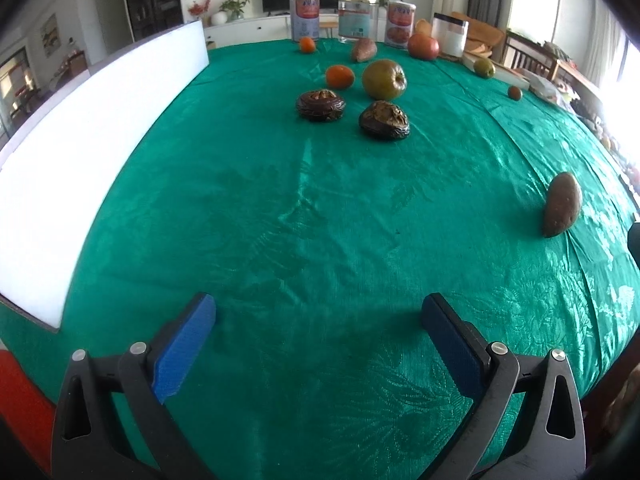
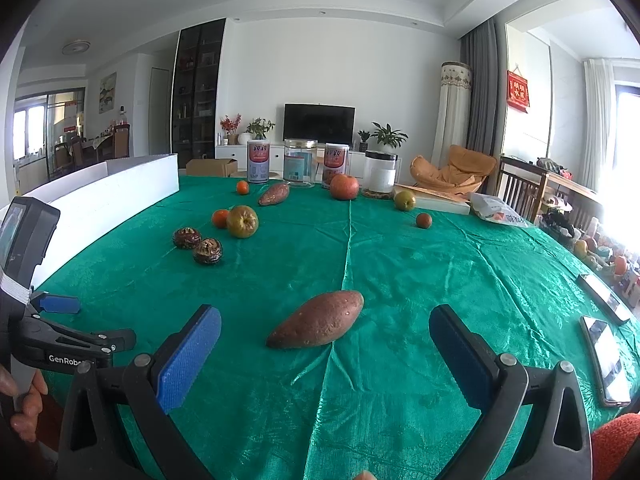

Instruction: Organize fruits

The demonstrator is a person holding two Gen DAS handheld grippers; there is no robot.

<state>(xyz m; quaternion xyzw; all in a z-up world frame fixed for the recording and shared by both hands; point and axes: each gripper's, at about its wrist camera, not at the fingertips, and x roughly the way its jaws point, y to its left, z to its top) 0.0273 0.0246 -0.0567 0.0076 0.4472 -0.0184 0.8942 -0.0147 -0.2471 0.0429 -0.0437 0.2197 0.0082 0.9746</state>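
1. Jaws first: the left gripper (image 1: 318,316) has its jaws spread wide with nothing between them, just green cloth. Same for the right gripper (image 2: 325,330), jaws wide apart and not touching anything.
2. The near sweet potato (image 2: 317,320) lies on the tabletop (image 2: 440,264) just past the right gripper's blue pads, roughly centred in the gap. In the right wrist view its long axis runs diagonally, fat end up-right, tapered end down-left toward the left pad.
3. From the left wrist view that same sweet potato (image 1: 561,205) sits way off to the right, well apart from the left gripper.
4. Further back there's a cluster: two dark wrinkly fruits (image 1: 320,105) side by side, a green apple (image 1: 384,79) just behind them and an orange (image 1: 339,76) next to the apple.
5. Near the far edge: a second sweet potato (image 2: 274,193) pointing up-right, a small orange (image 2: 242,187), a red apple (image 2: 344,187), a smaller green apple (image 2: 405,200) and a little reddish fruit (image 2: 423,220).
6. Cans and jars (image 2: 300,162) line the back edge, and a white board (image 1: 80,152) stands along the left side.
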